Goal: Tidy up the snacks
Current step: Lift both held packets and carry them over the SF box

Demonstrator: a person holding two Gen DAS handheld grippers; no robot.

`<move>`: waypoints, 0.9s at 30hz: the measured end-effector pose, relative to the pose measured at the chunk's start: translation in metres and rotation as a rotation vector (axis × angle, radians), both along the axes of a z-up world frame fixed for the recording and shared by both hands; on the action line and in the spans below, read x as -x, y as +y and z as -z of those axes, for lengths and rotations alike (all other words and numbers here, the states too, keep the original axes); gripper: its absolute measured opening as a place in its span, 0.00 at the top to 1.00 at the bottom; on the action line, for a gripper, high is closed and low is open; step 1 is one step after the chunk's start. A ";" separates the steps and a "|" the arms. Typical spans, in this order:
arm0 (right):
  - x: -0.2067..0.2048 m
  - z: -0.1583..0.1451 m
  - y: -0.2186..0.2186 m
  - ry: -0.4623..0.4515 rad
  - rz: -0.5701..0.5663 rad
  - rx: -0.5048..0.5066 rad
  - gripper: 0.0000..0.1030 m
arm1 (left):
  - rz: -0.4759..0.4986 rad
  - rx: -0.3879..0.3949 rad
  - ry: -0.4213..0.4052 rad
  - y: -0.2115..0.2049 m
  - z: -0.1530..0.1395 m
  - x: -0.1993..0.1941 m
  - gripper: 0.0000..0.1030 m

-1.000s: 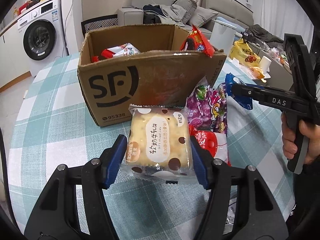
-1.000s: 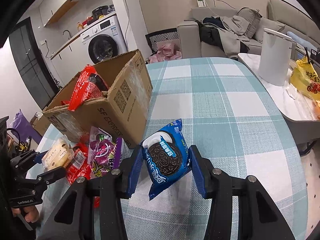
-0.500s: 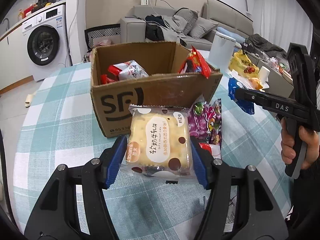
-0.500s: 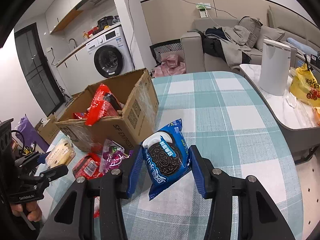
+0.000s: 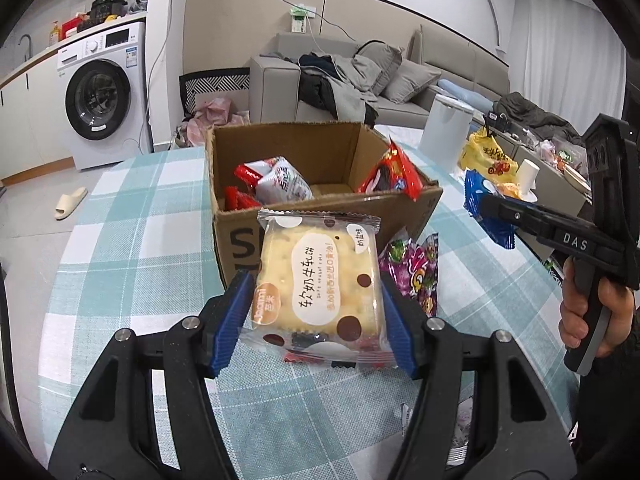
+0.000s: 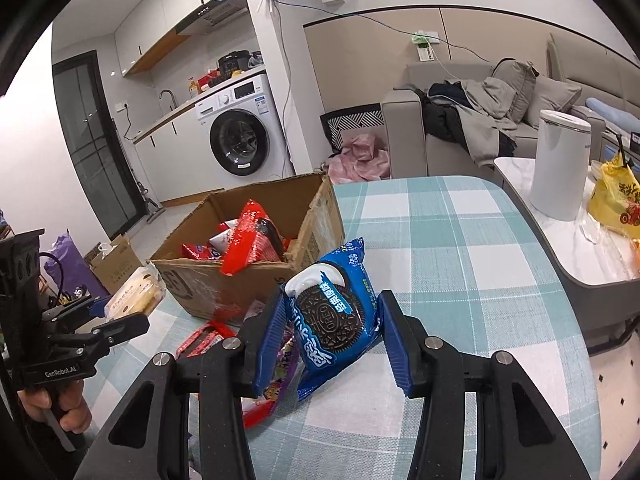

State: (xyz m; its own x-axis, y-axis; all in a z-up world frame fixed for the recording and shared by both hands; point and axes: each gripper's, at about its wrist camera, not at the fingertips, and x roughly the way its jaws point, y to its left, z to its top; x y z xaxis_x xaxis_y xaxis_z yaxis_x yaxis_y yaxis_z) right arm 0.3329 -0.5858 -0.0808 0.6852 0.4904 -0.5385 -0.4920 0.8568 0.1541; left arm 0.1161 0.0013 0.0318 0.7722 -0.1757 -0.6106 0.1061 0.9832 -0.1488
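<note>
Jaws of your left gripper (image 5: 316, 316) clamp the cracker pack (image 5: 318, 280) and your right gripper (image 6: 328, 334) the Oreo pack (image 6: 330, 312), both short of the cardboard box (image 5: 320, 184), which holds several snacks while the purple packet (image 5: 412, 272) waits beside it on the counter (image 5: 132, 240).

Both views are evenly and brightly lit by soft indoor light, with no hard shadows on the table (image 5: 120, 264). In the right wrist view a white glare burns out the wall at 9 o'clock. The wrapper of the cracker pack (image 5: 318, 280) shows small glints. Fisheye bending curves walls and the table's edge, strongest toward the rim, and black vignette fills every corner. Near things are sharp; the sofa (image 6: 460, 128) and washer (image 6: 240, 140) look slightly soft. No motion blur shows.
</note>
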 end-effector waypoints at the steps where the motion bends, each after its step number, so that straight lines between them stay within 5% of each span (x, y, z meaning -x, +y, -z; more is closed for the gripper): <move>1: 0.001 -0.001 0.001 -0.002 -0.003 -0.002 0.54 | -0.001 0.002 -0.006 0.000 -0.002 0.001 0.42; 27: 0.016 -0.033 0.035 -0.036 -0.084 -0.027 0.54 | -0.049 0.004 -0.092 0.003 -0.044 -0.002 0.42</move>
